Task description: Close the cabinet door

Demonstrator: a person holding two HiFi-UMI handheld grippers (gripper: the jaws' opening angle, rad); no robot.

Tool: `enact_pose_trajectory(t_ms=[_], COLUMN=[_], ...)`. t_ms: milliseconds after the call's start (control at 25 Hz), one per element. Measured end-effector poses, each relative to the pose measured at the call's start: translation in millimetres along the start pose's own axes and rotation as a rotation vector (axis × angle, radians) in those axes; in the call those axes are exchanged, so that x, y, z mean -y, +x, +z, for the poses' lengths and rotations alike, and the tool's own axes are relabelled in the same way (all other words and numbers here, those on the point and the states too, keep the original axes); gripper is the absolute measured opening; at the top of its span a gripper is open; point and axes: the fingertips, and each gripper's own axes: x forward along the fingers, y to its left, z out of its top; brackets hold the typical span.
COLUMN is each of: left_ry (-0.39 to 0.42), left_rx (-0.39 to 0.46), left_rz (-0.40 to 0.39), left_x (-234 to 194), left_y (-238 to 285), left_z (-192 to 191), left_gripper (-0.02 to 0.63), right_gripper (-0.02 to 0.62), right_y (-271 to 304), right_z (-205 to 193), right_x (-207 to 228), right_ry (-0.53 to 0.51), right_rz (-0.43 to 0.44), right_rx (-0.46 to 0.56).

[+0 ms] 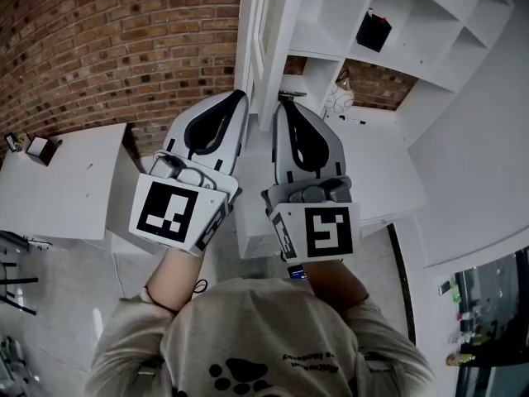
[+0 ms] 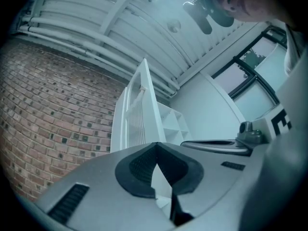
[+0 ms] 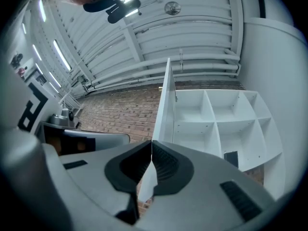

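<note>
The white cabinet door (image 1: 266,31) stands open, edge-on to me, in front of the white shelf cabinet (image 1: 430,23). My left gripper (image 1: 240,96) is raised just left of the door's lower end, shut with nothing in it. My right gripper (image 1: 283,103) is just right of the door edge, also shut and empty. In the left gripper view the tips (image 2: 156,146) meet below the louvred door (image 2: 139,114). In the right gripper view the tips (image 3: 151,143) meet below the door's thin edge (image 3: 166,105), with the open shelves (image 3: 216,124) to its right.
A black object (image 1: 374,31) sits in one shelf compartment. A pale patterned vase (image 1: 339,98) stands on the white counter (image 1: 388,172) under the shelves. A brick wall (image 1: 124,40) lies behind. A white table (image 1: 66,180) with small items stands at left.
</note>
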Motion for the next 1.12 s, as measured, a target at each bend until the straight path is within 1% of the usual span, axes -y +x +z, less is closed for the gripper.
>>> enact_pose_trajectory(t_ms=[360, 440, 600, 960, 1120], left_ry=[0.021, 0.022, 0.026, 0.025, 0.024], left_rx=[0.017, 0.011, 0.011, 0.011, 0.005], left_rz=[-0.008, -0.014, -0.02, -0.033, -0.04], left_x=[-12, -13, -16, -18, -17], left_y=[13, 16, 20, 22, 23], left_z=[9, 7, 8, 7, 5], left_gripper=[0.008, 0.008, 0.008, 0.008, 0.008], right_gripper=[0.027, 0.098, 0.122, 0.13, 0.13], right_y=[28, 34, 46, 62, 64], right_z=[8, 7, 2, 5, 2], right_x=[7, 7, 7, 5, 7], right_ry=[-0.02, -0.018, 0.001, -0.014, -0.016], right_rz=[-0.006, 0.005, 0.02, 0.011, -0.01], right_rx=[-0.013, -0.021, -0.047, -0.063, -0.068])
